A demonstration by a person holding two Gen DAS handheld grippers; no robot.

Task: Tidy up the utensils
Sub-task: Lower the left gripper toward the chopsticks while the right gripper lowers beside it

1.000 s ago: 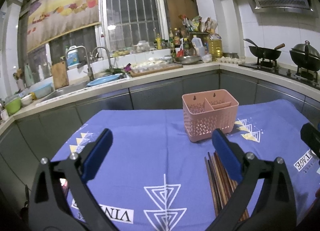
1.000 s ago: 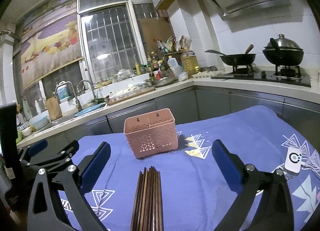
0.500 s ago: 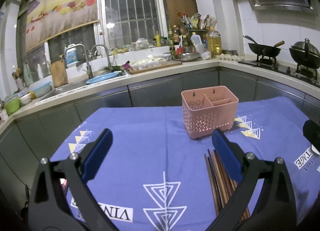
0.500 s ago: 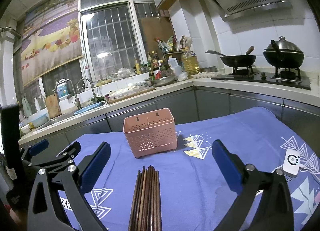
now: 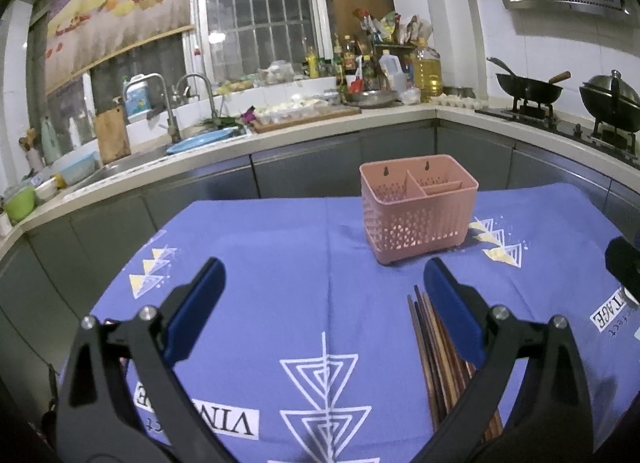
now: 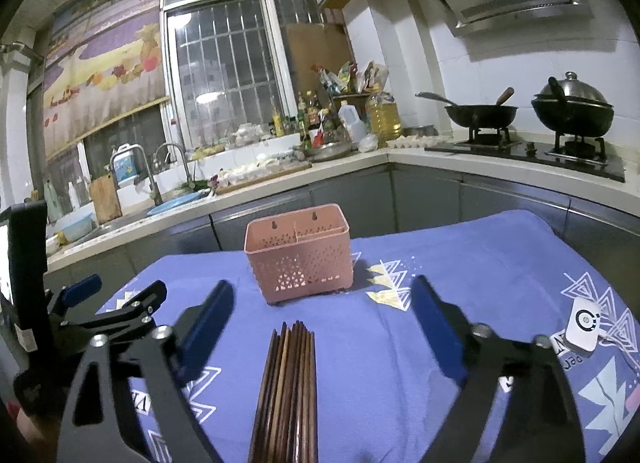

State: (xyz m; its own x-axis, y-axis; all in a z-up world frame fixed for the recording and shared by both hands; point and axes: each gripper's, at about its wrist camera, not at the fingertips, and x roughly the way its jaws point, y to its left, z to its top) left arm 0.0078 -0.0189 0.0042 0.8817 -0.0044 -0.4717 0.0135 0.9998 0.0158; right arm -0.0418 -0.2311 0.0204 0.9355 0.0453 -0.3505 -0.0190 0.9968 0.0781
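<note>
A pink perforated utensil basket (image 5: 418,209) with dividers stands on the blue tablecloth (image 5: 280,263); it also shows in the right wrist view (image 6: 299,253). A bundle of several dark wooden chopsticks (image 6: 286,387) lies flat on the cloth in front of the basket, pointing at it. In the left wrist view the chopsticks (image 5: 434,347) lie partly behind the right finger. My left gripper (image 5: 322,299) is open and empty, above the cloth left of the chopsticks. My right gripper (image 6: 322,323) is open and empty, straddling the chopsticks from above.
A small white device (image 6: 582,327) lies on the cloth at the right. The left gripper (image 6: 100,315) shows at the left of the right wrist view. Behind the table runs a kitchen counter with a sink (image 5: 120,167), bottles, a wok (image 6: 480,113) and a pot.
Both grippers have come slightly lower and nearer the cloth. The right gripper's jaws have narrowed a little around the chopsticks. Basket and chopsticks have not moved.
</note>
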